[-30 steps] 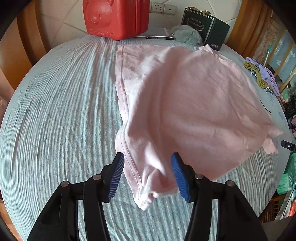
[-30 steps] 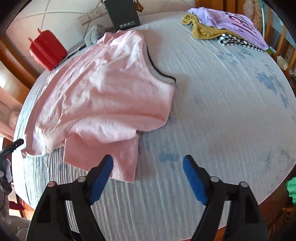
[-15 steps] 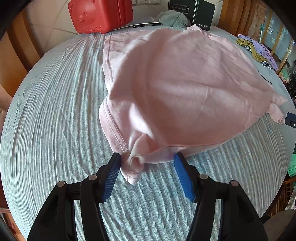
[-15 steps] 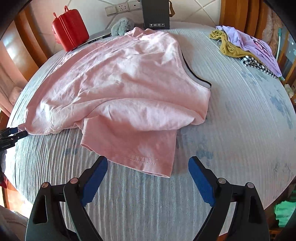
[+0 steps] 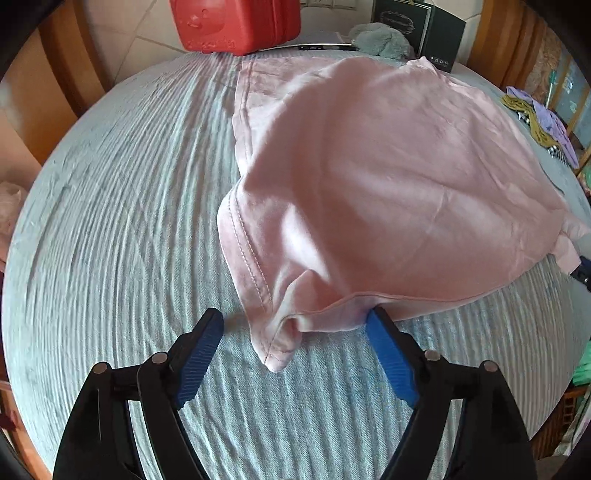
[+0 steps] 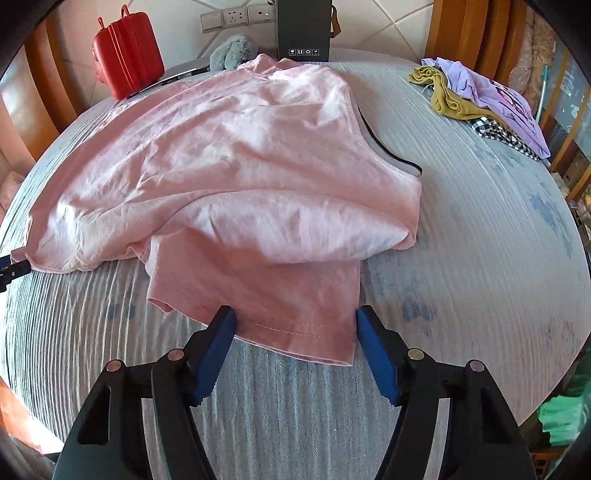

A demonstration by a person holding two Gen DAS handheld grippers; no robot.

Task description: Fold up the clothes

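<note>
A pink T-shirt (image 5: 388, 177) lies rumpled on the pale blue ribbed cloth (image 5: 110, 221) of the table. Its bunched hem corner hangs between the blue pads of my left gripper (image 5: 295, 321), which stands open around it. In the right wrist view the same pink T-shirt (image 6: 240, 155) shows a dark-trimmed neckline at the right. One sleeve lies flat between the pads of my right gripper (image 6: 295, 317), also open, with the sleeve hem just at its fingertips.
A red case (image 5: 236, 22) (image 6: 127, 70), a grey plush toy (image 6: 232, 51) and a dark box (image 6: 303, 26) stand along the far edge. A heap of purple, mustard and checked clothes (image 6: 480, 96) lies at the right. Wooden chair backs ring the table.
Both grippers moved forward to the shirt: the left let the lifted hem corner drop to the cloth and opened wider; the right closed in on the sleeve, which now lies between its pads.
</note>
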